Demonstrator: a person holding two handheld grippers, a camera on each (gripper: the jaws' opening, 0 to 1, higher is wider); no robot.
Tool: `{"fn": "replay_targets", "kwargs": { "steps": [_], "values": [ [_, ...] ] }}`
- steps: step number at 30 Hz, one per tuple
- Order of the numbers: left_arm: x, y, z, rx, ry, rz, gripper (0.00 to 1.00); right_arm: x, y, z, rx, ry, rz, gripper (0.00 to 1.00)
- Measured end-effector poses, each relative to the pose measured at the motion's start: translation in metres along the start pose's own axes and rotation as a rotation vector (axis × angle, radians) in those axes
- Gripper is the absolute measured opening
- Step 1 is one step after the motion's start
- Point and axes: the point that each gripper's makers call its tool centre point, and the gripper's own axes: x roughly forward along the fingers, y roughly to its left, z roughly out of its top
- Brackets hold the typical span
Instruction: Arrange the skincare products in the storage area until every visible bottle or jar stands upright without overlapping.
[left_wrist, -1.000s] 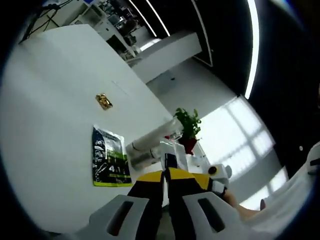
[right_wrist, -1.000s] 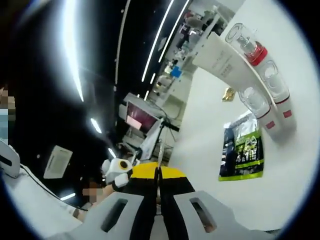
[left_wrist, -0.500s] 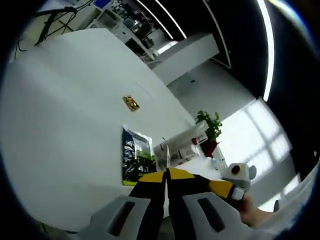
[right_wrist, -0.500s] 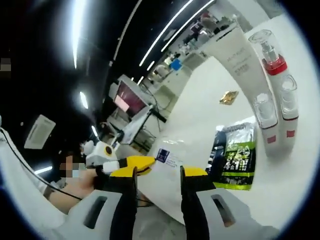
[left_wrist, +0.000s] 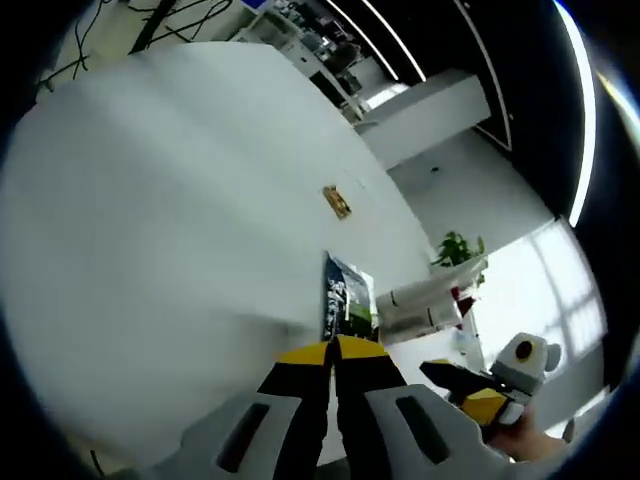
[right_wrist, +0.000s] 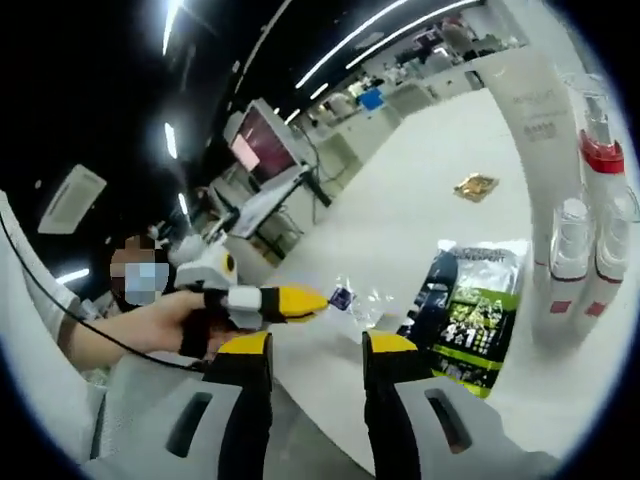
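Bottles (right_wrist: 585, 255) beside pouch (right_wrist: 468, 308), apparently touching

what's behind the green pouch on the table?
Right gripper view: behind the green pouch on the table, a small gold packet. Beside it, upright bottles hide the tabletop behind them.

Perhaps four bottles (right_wrist: 573, 250), one pouch (right_wrist: 468, 300).

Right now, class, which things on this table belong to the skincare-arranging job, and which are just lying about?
Belong to the job:
- tall white tube
- red-collared pump bottle
- two white bottles with clear caps

Lying about:
- green and black pouch
- small gold wrapper
- clear plastic packet, beside the left gripper
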Motion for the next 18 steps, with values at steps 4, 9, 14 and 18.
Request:
{"fn": "replay_targets", "kwargs": {
  "steps": [4, 9, 14, 18],
  "values": [
    [0.006, 0.006, 0.0, -0.024, -0.009, -0.011, 0.0, 0.01, -0.004, -0.007, -0.109, 0.068, -0.016, 0.34],
    [0.013, 0.012, -0.002, -0.039, -0.013, -0.008, 0.0, 0.023, -0.022, -0.012, -0.22, 0.125, -0.065, 0.24],
    [0.016, 0.017, -0.003, -0.05, -0.009, -0.006, 0.0, 0.036, -0.034, -0.01, -0.292, 0.158, -0.104, 0.21],
    [0.02, 0.02, -0.006, -0.053, 0.0, -0.001, 0.0, 0.051, -0.043, -0.007, -0.342, 0.178, -0.131, 0.19]
  ]
}}
